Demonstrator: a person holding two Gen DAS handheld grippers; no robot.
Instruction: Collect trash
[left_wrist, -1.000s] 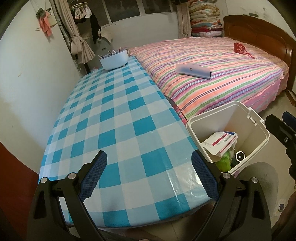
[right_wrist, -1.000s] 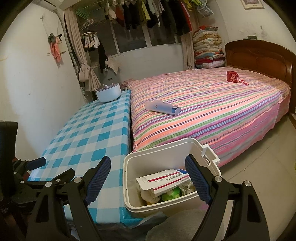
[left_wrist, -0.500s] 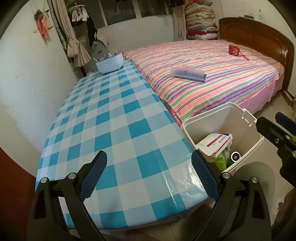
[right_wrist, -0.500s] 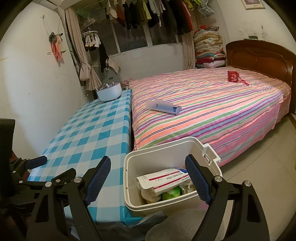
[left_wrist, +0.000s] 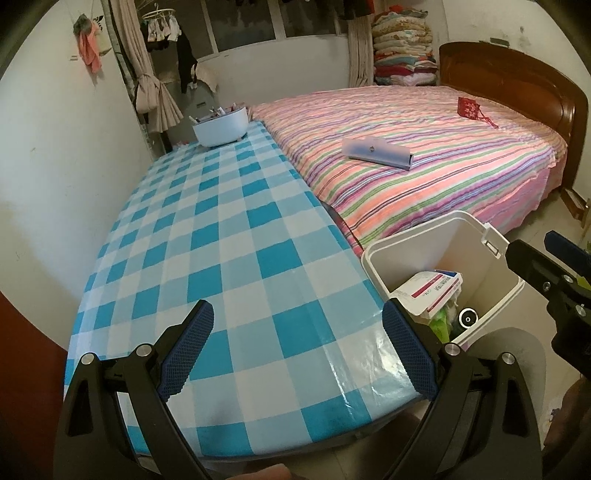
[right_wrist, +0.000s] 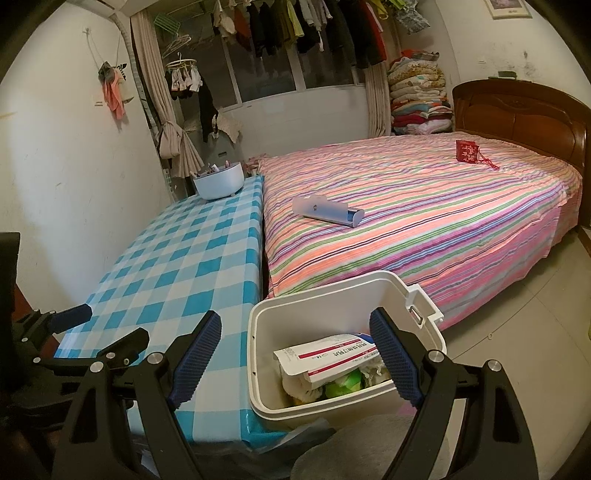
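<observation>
Both claws: left claw (left_wrist: 297, 350) and right claw (right_wrist: 293, 360) spread, holding nothing
Bin (right_wrist: 334, 284): right of bench (left_wrist: 207, 236), directly beneath right claw
Nearer: right

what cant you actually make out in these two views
- Bin contents: in the right wrist view only a red-striped carton and green scraps show; the carton and near wall hide everything beneath.
- Carton print: too small to read.
- White bowl on the checked table: its items are too small to identify in the left wrist view.
</observation>
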